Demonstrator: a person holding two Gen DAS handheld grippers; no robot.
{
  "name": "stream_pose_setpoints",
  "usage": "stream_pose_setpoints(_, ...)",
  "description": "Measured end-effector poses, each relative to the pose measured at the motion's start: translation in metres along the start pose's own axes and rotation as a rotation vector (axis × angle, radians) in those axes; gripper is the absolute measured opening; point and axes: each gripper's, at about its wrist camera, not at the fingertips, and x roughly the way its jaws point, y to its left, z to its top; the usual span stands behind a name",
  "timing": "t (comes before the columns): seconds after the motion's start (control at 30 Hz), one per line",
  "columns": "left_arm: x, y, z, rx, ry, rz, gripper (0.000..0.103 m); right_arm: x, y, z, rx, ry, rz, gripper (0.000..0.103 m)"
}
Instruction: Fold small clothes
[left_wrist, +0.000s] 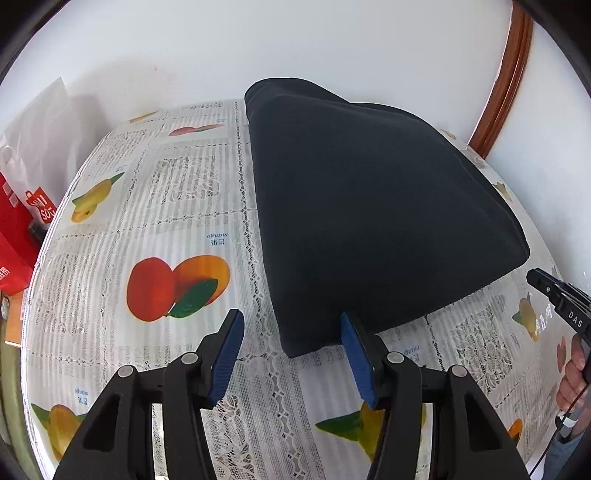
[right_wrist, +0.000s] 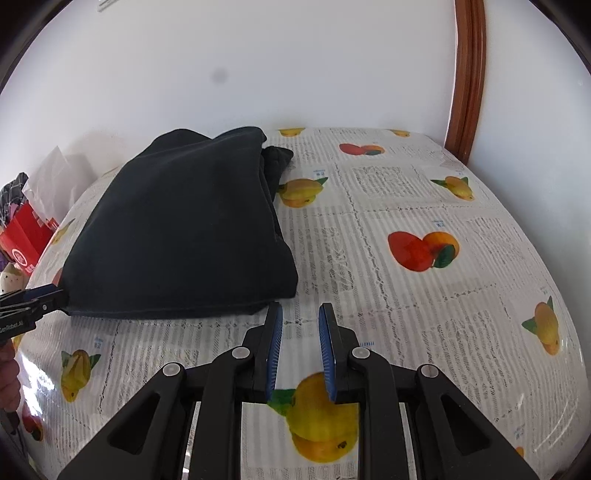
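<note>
Left gripper (left_wrist: 291, 325): spread wide at the near corner of the dark garment (left_wrist: 369, 206), gripping nothing.
Right gripper (right_wrist: 300, 314): narrowly parted, empty, just beside the garment's near edge.
Garment: folded, on the table's far-left part.
Risk: a shallow pinch may catch only the top layer, undoing the fold.
Surface: glossy fruit-print tablecloth (right_wrist: 424, 295); cloth could slide, seemingly.
Room: white wall, wooden frame (right_wrist: 467, 74), red bag (left_wrist: 18, 221).

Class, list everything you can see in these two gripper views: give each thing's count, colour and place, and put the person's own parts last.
folded garment: one, dark navy, on the table toward the wall
tablecloth: one, white with fruit prints, covering the table
red bag: one, red, left of the table
white bag: one, white, behind the red bag
wooden frame: one, brown, right wall
left gripper: one, black with blue pads, open at the garment's near corner
right gripper: one, black with blue pads, open, beside the garment
</note>
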Motion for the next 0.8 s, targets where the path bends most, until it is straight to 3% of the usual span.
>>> stream_pose_setpoints(0.23, -0.007, -0.003, -0.006, -0.010, 0.019, 0.010, 0.052, -0.007, -0.007, -0.008, 0.058, 0.040, -0.017, 0.022)
stream_pose_setpoints(0.37, -0.023, -0.008, -0.011, -0.017, 0.006, 0.022, 0.057, -0.024, -0.003, -0.001, 0.061, 0.016, -0.047, 0.034)
stream_pose_setpoints(0.53, -0.059, -0.015, -0.018, -0.030, -0.047, 0.034, 0.068, -0.053, 0.001, 0.003, 0.076, 0.000, -0.018, 0.046)
stream_pose_setpoints(0.8, -0.124, -0.033, -0.035, -0.017, -0.122, 0.047, 0.077, -0.109, 0.013, -0.005, 0.081, -0.046, -0.016, 0.052)
